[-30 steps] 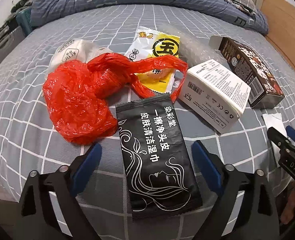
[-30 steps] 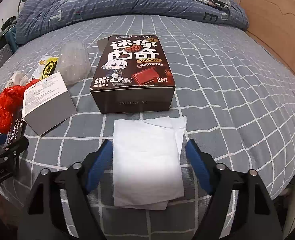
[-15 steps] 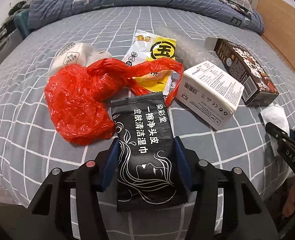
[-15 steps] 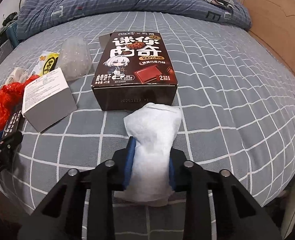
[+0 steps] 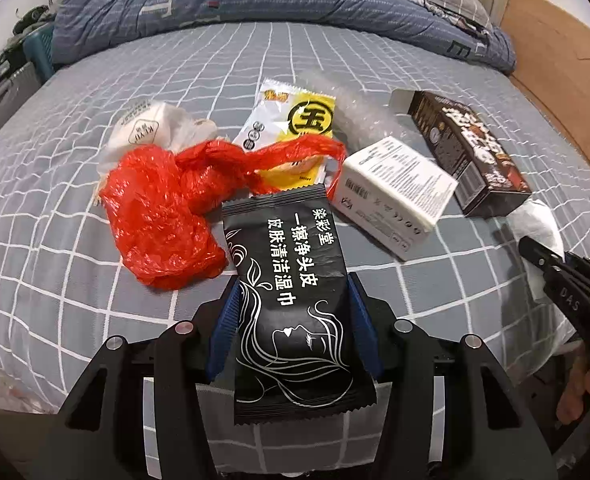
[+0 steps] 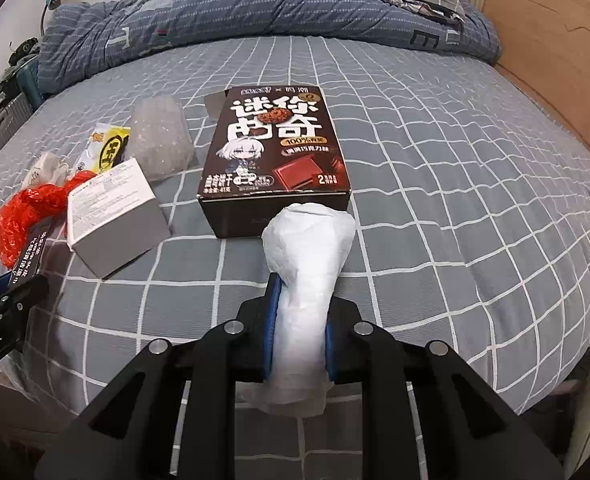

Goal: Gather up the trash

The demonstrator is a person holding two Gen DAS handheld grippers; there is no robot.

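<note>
My left gripper [image 5: 293,312] has just clamped its fingers on the black wipe packet [image 5: 291,292], my right gripper [image 6: 301,324] on the white tissue [image 6: 305,280], both near the bed's [image 6: 475,200] front edge. Next, I'd say: lift both clear.

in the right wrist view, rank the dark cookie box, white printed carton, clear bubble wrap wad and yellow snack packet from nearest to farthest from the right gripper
From the right gripper:
1. Dark cookie box, straight ahead.
2. White printed carton, ahead to the left.
3. Clear bubble wrap wad, behind the carton.
4. Yellow snack packet, farther left, partly hidden by the carton.
</note>
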